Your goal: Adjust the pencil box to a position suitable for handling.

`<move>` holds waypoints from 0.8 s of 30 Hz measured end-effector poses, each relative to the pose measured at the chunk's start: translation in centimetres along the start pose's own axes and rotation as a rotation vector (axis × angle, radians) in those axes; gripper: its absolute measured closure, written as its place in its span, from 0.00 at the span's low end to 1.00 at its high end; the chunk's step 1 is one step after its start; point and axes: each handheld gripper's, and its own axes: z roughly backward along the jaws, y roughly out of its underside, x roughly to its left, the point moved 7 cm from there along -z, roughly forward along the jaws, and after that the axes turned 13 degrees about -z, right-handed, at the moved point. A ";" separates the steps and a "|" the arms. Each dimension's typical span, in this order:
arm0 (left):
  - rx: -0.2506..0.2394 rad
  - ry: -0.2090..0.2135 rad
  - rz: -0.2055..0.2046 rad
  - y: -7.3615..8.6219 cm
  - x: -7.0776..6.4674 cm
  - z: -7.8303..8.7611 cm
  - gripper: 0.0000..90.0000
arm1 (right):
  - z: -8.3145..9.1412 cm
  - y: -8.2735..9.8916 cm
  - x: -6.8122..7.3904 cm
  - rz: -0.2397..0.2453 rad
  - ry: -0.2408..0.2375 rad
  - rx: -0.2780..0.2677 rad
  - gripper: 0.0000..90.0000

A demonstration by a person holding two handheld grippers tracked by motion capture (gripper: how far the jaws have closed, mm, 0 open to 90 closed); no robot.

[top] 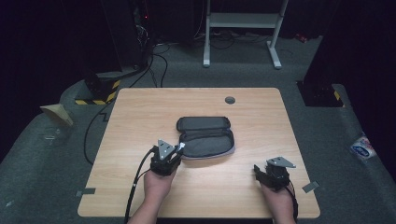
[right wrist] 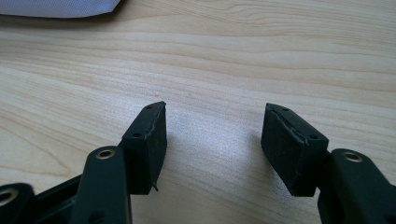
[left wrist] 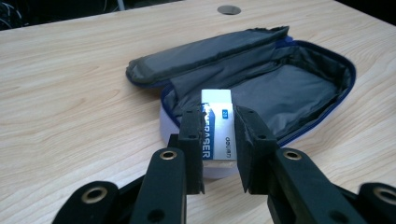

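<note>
1. While the packing job stands roughly halfway, the left tongs [left wrist: 218, 140] pinch a small white rectangular eraser with a blue-and-white printed paper sleeve [left wrist: 216, 126], held clear of the pale wood-grain laminate counter [left wrist: 70, 93] just at the near rim of the case; it is picked up but not yet put inside.
2. Dark grey soft fabric pencil case with blue zip edging [left wrist: 280, 88]: lies unzipped mid-counter, lid flap folded back, creased matte lining exposed, the visible part of its compartment empty.
3. Left to do, by my reading: carry the eraser over the rim, let go, close the zip.
4. Right tongs [right wrist: 212, 140]: spread, nothing between the matte black, scuffed block pads, resting low over bare counter well apart from the case.
5. Round grey grommet [top: 229, 100]: set in the counter near its far edge.
</note>
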 end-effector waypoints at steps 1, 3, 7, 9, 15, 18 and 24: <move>-0.002 0.000 -0.003 -0.2 -0.1 0.0 0.82 | 0.0 0.0 0.0 0.000 0.000 0.000 0.45; -0.009 0.003 0.002 -0.5 -0.2 -0.2 0.82 | 0.0 0.0 0.0 0.000 0.000 0.001 0.45; -0.009 0.006 -0.008 -1.0 -0.4 -0.6 0.82 | 0.0 0.0 0.0 -0.001 -0.001 0.000 0.45; -0.010 0.009 -0.007 -1.2 -0.5 -0.8 0.82 | -0.1 0.0 0.0 0.000 0.000 0.000 0.45; -0.007 0.019 -0.016 -1.9 -1.0 -1.5 0.82 | -0.1 0.0 0.0 0.000 0.000 0.000 0.45; -0.007 0.020 -0.019 -2.3 -1.3 -1.8 0.82 | -0.1 0.0 0.0 0.003 -0.001 0.000 0.45; -0.008 0.025 -0.021 -3.0 -1.6 -2.2 0.82 | -0.1 0.0 0.0 0.003 -0.001 -0.001 0.45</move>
